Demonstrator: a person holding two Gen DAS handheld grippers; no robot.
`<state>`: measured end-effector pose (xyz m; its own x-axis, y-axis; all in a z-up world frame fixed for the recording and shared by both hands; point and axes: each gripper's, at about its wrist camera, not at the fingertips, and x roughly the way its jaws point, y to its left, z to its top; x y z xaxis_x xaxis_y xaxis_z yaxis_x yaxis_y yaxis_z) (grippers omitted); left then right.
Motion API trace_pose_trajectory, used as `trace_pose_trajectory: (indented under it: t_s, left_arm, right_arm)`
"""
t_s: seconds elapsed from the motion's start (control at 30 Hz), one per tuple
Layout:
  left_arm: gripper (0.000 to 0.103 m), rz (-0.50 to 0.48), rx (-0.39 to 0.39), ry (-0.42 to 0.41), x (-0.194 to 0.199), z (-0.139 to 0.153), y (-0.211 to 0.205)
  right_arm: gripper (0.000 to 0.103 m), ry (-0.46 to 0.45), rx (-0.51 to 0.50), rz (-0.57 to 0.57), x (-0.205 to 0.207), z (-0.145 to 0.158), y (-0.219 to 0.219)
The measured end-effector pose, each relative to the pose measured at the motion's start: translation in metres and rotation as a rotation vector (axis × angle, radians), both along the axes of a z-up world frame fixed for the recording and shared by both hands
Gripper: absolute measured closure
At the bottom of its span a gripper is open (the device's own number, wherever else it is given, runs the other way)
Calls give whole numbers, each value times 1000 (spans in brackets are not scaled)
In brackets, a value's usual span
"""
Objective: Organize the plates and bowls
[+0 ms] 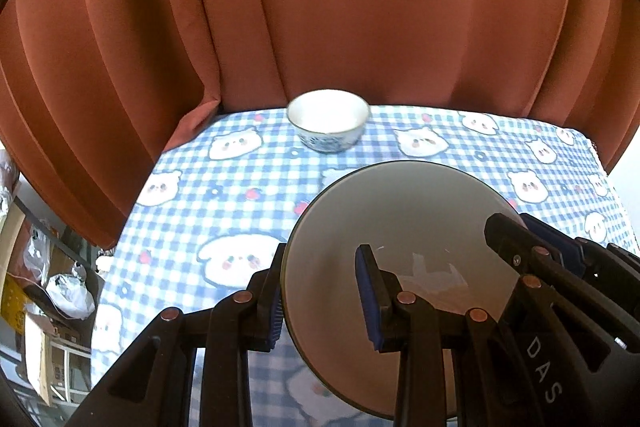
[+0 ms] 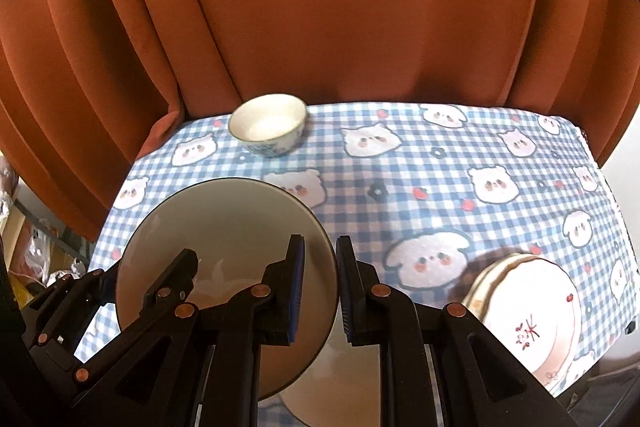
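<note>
A plain grey-white plate [image 1: 400, 211] [image 2: 224, 219] hangs above the table, tilted and held from both sides. My left gripper [image 1: 322, 255] is shut on its left rim, one blue pad over the face and one behind. On the opposite rim my right gripper [image 2: 320, 243] is shut the same way. Each gripper also shows in the other's view: the right gripper [image 1: 516, 227] and the left gripper [image 2: 140, 267]. A small white bowl with a blue pattern [image 1: 328, 125] [image 2: 268, 129] stands upright at the table's far edge. A stack of white plates with red marks [image 2: 528, 315] sits at the near right.
The table wears a blue checked cloth with bear faces [image 1: 240, 195] [image 2: 440, 195]. A rust-orange curtain [image 1: 360, 7] hangs right behind the far edge. Boxes and bags [image 1: 60, 287] lie on the floor past the table's left edge.
</note>
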<state>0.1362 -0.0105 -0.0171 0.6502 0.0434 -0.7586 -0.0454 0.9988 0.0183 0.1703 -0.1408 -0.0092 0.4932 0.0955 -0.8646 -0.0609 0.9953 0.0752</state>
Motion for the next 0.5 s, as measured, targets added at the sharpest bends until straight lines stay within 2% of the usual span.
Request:
trace_pose_trajectory:
  t_s: [0.27, 0.5]
  left_arm:
    - [72, -16, -14, 17, -17, -11, -33]
    - [72, -33, -30, 72, -24, -34, -52]
  right_arm:
    - [83, 10, -11, -1, -21, -5, -36]
    - [83, 55, -37, -2, -33, -23, -58]
